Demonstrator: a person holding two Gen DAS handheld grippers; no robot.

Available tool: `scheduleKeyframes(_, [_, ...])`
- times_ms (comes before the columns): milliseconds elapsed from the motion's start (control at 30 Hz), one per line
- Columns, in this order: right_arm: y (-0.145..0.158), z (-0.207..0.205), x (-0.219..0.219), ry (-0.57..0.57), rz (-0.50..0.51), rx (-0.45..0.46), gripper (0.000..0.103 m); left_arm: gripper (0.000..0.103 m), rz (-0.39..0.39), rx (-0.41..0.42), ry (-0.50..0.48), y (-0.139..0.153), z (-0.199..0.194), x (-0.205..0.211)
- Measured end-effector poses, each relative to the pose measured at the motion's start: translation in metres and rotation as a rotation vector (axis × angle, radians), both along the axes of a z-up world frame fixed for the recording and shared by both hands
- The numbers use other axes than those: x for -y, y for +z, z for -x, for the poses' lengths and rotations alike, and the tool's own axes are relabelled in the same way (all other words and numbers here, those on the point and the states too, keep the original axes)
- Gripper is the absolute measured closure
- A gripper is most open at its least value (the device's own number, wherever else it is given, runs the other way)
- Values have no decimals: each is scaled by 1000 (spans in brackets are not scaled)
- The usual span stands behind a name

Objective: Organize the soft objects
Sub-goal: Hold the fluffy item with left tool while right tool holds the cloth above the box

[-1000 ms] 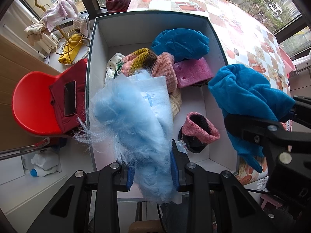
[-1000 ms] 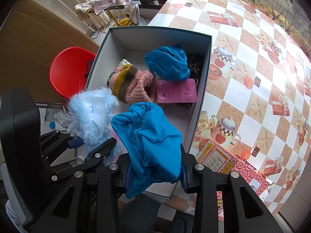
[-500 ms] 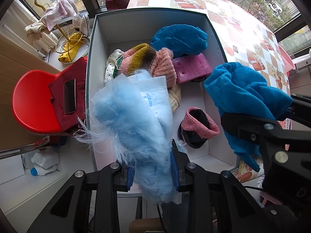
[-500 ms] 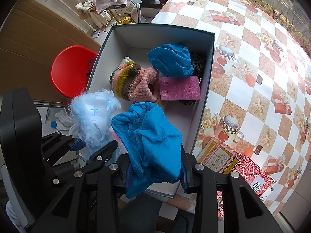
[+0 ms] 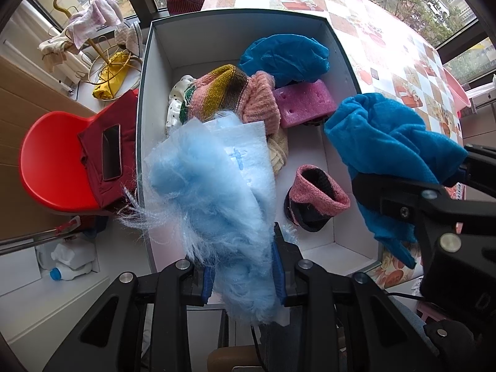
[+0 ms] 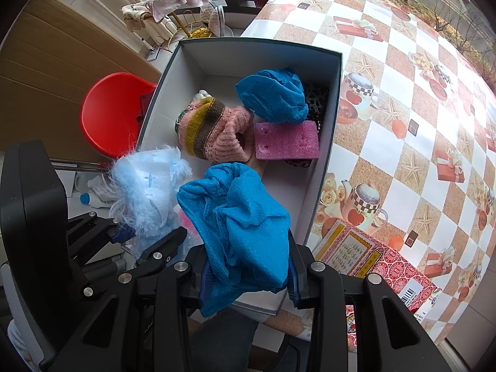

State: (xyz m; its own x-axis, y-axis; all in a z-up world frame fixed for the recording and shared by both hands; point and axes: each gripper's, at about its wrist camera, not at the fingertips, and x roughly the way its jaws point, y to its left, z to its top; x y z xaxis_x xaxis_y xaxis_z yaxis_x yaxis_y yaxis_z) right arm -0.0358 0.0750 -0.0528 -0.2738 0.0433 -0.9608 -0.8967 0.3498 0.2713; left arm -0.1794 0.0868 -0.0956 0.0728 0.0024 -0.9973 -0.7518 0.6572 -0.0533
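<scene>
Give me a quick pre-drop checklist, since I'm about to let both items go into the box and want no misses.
1. Left gripper clamped on the fluffy light-blue item: ok.
2. Right gripper clamped on the blue cloth: ok.
3. Both items over the box: not ok; the fluffy item's left part and the cloth's right part overhang the walls.
4. Bare floor left in the box: ok, near the pink-cuffed sock.
5. Things already inside, like the pink sponge, lie below the rim: ok.
6. The two held items apart from each other: ok.

Left gripper (image 5: 243, 279) and right gripper (image 6: 246, 279) both point downward, jaws clamped.
</scene>
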Motion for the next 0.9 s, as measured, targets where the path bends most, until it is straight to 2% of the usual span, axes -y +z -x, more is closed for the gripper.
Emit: scheduleKeyframes(900, [-4,0,3,9,5,-16,64,70,8,-19,14,1,-5,-1])
